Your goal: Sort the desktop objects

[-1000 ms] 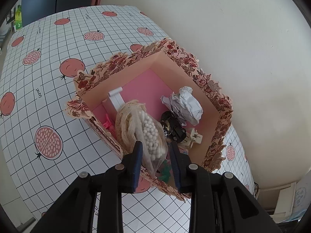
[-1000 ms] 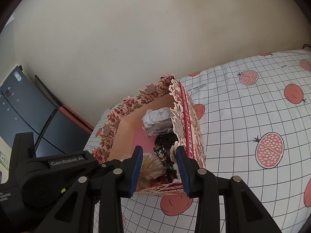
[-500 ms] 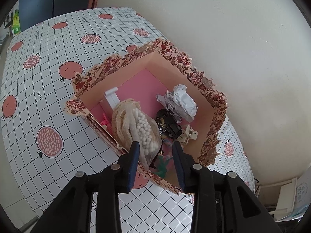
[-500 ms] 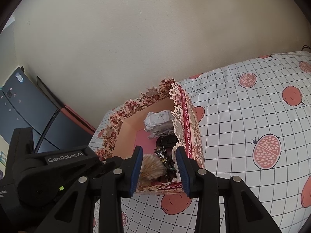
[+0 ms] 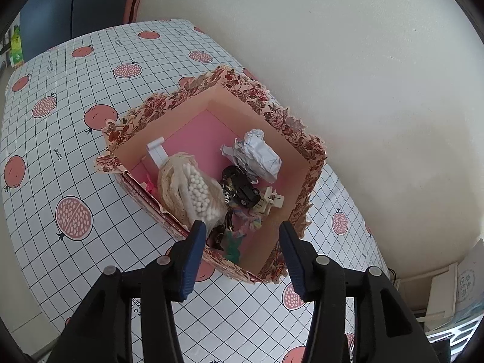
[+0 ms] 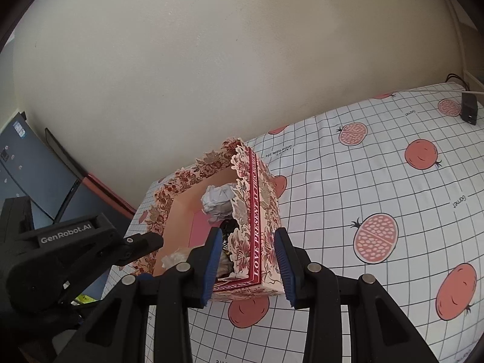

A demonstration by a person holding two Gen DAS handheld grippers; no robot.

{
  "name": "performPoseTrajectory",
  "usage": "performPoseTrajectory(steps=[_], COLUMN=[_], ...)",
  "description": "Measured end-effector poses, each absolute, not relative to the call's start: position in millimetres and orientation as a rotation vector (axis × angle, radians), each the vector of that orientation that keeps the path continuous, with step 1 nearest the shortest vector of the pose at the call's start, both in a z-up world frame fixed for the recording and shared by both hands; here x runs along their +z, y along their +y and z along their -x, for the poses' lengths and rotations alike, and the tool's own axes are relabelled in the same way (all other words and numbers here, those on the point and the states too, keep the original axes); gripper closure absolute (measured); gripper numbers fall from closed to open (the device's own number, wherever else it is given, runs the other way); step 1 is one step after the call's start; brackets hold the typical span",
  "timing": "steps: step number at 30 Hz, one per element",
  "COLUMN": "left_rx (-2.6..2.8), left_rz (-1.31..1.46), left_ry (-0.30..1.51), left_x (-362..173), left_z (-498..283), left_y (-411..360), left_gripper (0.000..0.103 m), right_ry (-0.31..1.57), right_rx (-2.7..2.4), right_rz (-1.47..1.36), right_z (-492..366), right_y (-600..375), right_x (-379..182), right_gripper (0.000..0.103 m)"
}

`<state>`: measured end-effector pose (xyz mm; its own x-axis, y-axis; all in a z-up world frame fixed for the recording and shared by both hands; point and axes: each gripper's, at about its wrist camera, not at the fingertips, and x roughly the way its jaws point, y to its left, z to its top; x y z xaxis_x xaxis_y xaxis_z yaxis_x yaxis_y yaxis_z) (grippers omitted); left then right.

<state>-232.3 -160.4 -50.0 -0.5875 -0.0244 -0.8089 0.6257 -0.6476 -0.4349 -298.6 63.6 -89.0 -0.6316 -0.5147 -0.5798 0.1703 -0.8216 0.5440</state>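
Above the floral-rimmed pink cardboard box point(image 5: 305, 148), the left tongs point(image 5: 239, 236) are opening, empty; the right tongs point(image 6: 246, 242) stand apart, empty, at the box's five o'clock corner.

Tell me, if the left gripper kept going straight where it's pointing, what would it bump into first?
Probably the things inside the floral box. The left gripper, its jaws opening with nothing between them, aims at the green toy and dark figure near the front wall. Depth is hard to judge.

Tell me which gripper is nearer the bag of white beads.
Left. The left gripper hangs just above the bag of white beads, jaws opening, bag released. The right gripper hangs at the box's opposite side.
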Motion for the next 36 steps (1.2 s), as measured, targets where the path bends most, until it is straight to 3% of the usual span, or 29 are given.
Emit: performPoseTrajectory(steps=[11, 32, 36], left_rx=[-2.38, -2.557, -2.592], left_rz=[-1.161, -1.261, -1.23], left_ry=[0.838, 0.437, 0.346], left_x=[-33.7, -42.6, -39.1], left_z=[217.1, 136.9, 124.1], left_y=[-137.0, -88.6, -78.7], left_gripper=[0.04, 0.035, 0.034], right_ry=[-0.473, -0.242, -0.312], right_rx=[-2.516, -2.757, -2.795], right_rz=[-1.08, -1.151, -1.142], right_z=[266.0, 176.1, 167.9], right_y=[83.3, 135.5, 146.2], right_x=[-67.1, -70.6, -64.9], right_gripper=[0.064, 0.063, 0.062])
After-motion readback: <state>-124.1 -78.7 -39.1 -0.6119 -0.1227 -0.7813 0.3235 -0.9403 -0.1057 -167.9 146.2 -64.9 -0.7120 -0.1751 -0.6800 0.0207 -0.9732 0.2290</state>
